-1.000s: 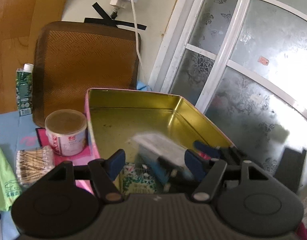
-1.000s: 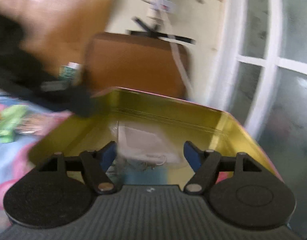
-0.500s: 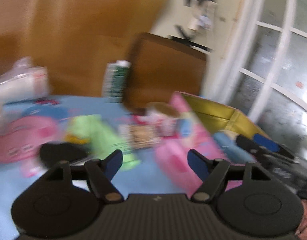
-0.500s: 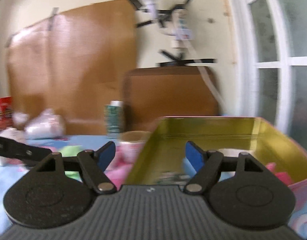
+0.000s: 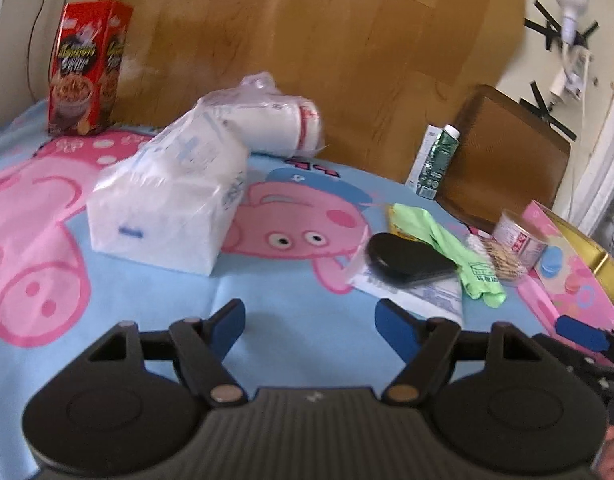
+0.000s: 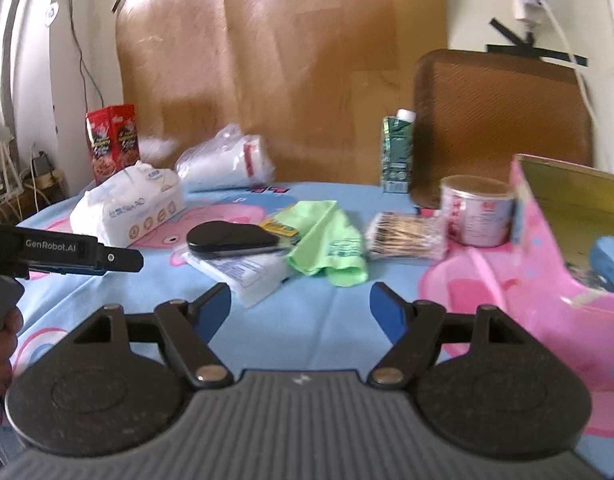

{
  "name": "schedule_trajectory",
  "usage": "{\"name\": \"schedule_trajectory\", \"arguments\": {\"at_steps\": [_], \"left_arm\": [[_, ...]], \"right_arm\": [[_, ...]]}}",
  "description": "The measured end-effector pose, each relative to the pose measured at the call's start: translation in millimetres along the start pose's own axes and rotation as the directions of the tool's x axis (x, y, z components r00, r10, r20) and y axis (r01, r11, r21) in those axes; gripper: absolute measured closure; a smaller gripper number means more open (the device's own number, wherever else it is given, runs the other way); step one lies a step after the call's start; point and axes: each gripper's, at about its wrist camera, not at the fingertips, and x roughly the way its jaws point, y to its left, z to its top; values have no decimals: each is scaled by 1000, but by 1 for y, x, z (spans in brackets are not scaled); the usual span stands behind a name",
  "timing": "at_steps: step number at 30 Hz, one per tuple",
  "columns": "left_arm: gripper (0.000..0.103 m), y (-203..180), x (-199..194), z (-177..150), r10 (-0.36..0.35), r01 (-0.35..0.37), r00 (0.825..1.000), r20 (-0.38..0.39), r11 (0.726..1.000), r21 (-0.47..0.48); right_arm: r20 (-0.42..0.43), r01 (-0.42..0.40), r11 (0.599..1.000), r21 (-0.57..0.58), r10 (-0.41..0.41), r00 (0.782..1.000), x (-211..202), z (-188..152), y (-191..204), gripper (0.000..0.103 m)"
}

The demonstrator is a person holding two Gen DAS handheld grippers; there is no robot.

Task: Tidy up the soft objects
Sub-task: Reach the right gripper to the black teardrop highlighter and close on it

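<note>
Tissue packs sit on a blue cartoon-pig cloth (image 5: pixel 291 304) that covers the tabletop. The nearest to the left gripper (image 5: pixel 309 326) is a big white tissue pack (image 5: pixel 167 204), with a clear bag of white rolls (image 5: pixel 267 120) touching it from behind. A red snack box (image 5: pixel 85 68) stands upright at the far left, against a brown board. To the right, a black case (image 6: pixel 231 238) lies on a flat white packet (image 6: pixel 243 274), and a crumpled green cloth (image 6: pixel 327 240) lies just beside them. Further right come a bundle of cotton swabs (image 6: pixel 403 236), a small round tub (image 6: pixel 477 210) and a green carton (image 6: pixel 397 150). The pink tin (image 6: pixel 547 264) with a gold inside stands at the right edge, with something blue in it. Both grippers hover above the cloth with jaws spread and nothing between them; the right gripper (image 6: pixel 299 308) points at the white packet. The left gripper shows in the right view as a black bar held by a hand (image 6: pixel 1 336).
</note>
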Motion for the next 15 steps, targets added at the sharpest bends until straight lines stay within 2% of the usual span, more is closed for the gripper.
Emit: {"name": "schedule_trajectory", "arguments": {"at_steps": [6, 12, 15], "left_arm": [[29, 9, 2, 0, -24, 25, 1000, 19, 999, -39], [29, 25, -1, 0, -49, 54, 998, 42, 990, -127], [29, 25, -1, 0, -45, 51, 998, 46, 990, -133]], "right_arm": [[-30, -17, 1000, 13, 17, 999, 23, 13, 5, 25], [-37, -28, 1000, -1, 28, 999, 46, 24, 9, 25], [-41, -37, 999, -16, 36, 998, 54, 26, 13, 25]]}}
